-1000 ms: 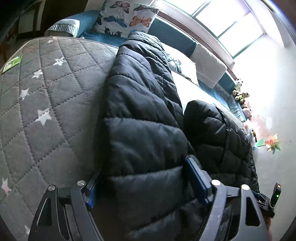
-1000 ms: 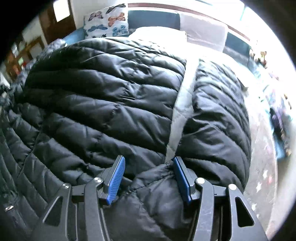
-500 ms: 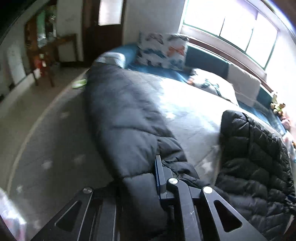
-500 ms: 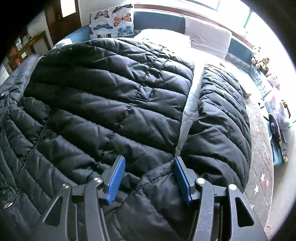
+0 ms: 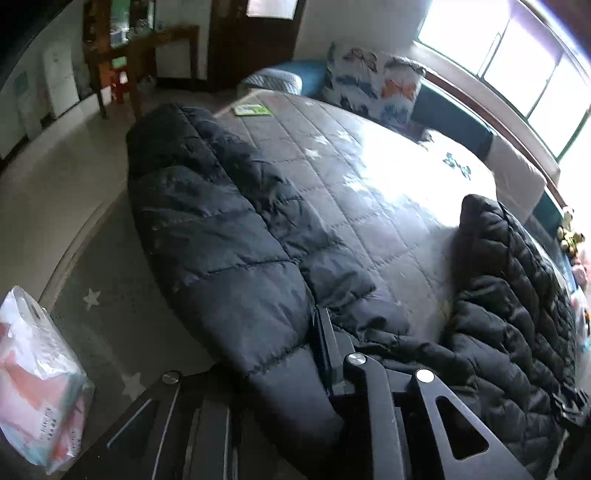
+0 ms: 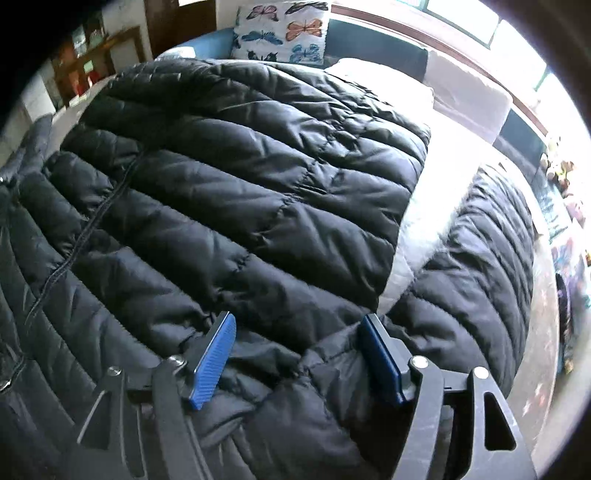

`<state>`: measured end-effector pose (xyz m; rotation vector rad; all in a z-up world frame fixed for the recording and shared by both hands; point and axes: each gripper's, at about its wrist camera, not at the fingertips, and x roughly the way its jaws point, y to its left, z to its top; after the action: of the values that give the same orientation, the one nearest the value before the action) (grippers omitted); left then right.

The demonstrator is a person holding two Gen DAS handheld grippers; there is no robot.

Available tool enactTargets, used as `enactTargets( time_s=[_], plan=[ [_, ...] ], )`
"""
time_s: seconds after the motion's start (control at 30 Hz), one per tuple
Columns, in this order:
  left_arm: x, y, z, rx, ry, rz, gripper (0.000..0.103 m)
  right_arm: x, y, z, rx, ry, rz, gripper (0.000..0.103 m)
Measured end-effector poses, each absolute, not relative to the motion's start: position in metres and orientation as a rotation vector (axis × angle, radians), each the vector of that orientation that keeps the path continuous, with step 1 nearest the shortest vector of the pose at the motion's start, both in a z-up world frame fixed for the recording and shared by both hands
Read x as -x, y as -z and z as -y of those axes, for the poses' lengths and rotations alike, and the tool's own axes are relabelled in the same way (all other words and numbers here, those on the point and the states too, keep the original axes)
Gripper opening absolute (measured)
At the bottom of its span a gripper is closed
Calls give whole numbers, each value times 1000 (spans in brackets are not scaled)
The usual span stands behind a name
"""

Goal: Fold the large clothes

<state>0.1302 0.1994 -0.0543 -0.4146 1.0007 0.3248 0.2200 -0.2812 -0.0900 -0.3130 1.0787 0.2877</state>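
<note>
Left wrist view: my left gripper [image 5: 295,354] pinches jacket sleeve [image 5: 236,258], left finger buried under fabric. Right gripper [image 6: 299,354] fingers just widening, straddling jacket [image 6: 258,184] fold.

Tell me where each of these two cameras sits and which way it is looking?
Left wrist view: sits on the left gripper, looks down and forward over the black puffer jacket sleeve clamped in its jaws, across the grey quilted bed toward the window; only the gripper's black fingers show.
Right wrist view: sits on the right gripper, looks down along the jacket's body; its blue pads stand apart over the fabric.
Shared: the jacket, the bed, the butterfly pillow.
</note>
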Motion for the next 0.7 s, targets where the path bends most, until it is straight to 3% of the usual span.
enactTargets(
  time_s=[0.1, 0.27, 0.6, 0.7],
  plan=[
    [-132, 34, -197, 378, -265, -1032, 31, -223, 80, 291, 244, -317, -1088, 77],
    [-128, -9, -185, 340, -202, -1062, 54, -239, 54, 315, 157, -321, -1078, 77],
    [-149, -96, -166, 237, -208, -1059, 69, -278, 10, 331, -10, -350, -1070, 77],
    [-163, -118, -163, 252, -185, -1036, 70, -287, 7, 332, -49, -368, -1076, 77]
  ],
)
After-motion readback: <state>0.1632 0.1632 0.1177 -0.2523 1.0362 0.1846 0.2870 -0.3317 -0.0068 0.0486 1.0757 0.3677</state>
